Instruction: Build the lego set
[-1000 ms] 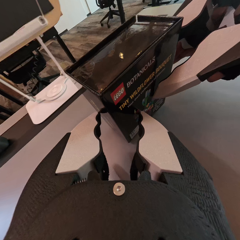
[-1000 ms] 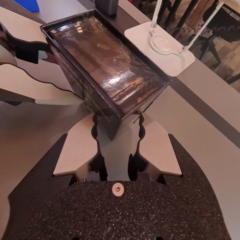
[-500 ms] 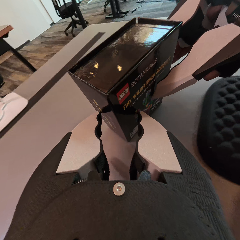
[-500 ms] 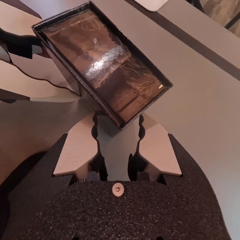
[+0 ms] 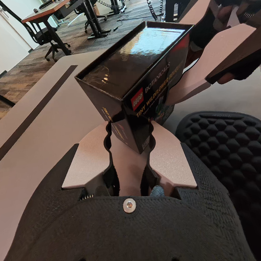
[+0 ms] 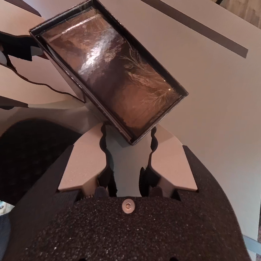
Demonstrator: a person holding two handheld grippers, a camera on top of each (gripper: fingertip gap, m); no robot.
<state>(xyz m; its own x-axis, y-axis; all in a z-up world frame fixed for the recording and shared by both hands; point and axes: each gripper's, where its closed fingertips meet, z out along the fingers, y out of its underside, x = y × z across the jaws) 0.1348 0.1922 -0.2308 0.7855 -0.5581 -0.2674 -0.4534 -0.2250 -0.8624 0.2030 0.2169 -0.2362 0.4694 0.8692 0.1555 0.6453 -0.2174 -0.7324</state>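
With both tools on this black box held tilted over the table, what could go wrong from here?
1. The left tool grips only a bottom corner of the glossy black box, so the box might slip or twist.
2. The box looks tilted and apparently off the table; losing either grip could drop it.
3. The right tool also pinches a corner, risking crushed cardboard.

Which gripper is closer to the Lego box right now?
Neither, it's a tie: both are touching it. The left gripper is clamped on the corner of the Lego box nearest its camera, and the right gripper is clamped on the opposite corner.
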